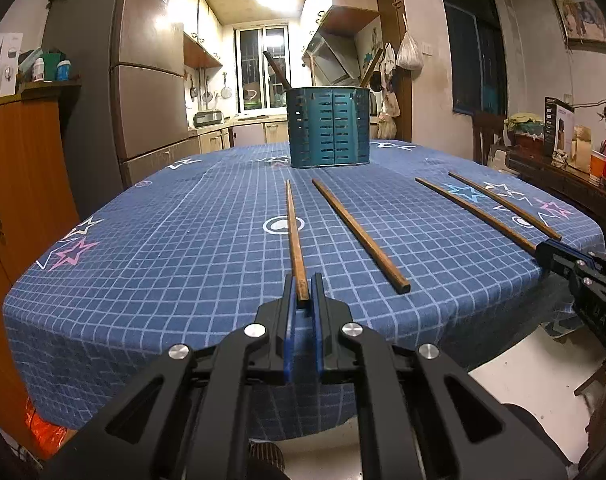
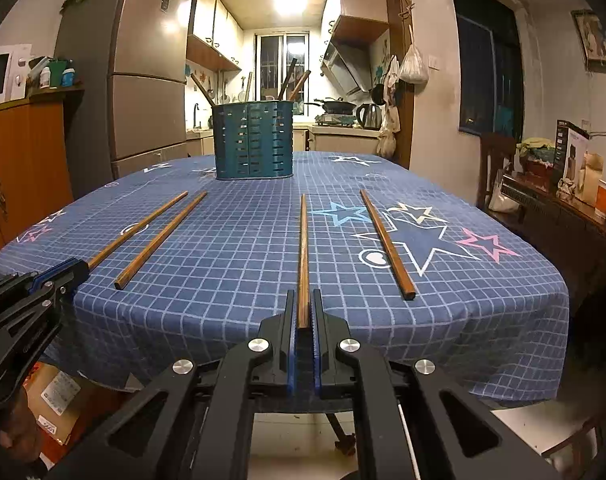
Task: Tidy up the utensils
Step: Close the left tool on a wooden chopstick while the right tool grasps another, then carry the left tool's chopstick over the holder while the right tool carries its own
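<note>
Several wooden chopsticks lie on the blue checked tablecloth (image 1: pixel 163 248). A teal slotted utensil holder (image 1: pixel 329 126) stands at the far side and holds a few chopsticks; it also shows in the right wrist view (image 2: pixel 254 141). My left gripper (image 1: pixel 303 280) is shut on the near end of the leftmost chopstick (image 1: pixel 294 232). My right gripper (image 2: pixel 303 296) is shut on the near end of the third chopstick (image 2: pixel 303 248). A loose chopstick (image 1: pixel 359 234) lies between them, and another (image 2: pixel 387 242) lies at the far right. Each gripper shows in the other's view, left (image 2: pixel 69 270) and right (image 1: pixel 551 250).
A fridge (image 1: pixel 143 80) and wooden cabinet (image 1: pixel 19 168) stand left of the table. A sideboard with boxes and cups (image 1: pixel 575 148) stands on the right. The kitchen lies behind the holder. The table's near edge drops off just under both grippers.
</note>
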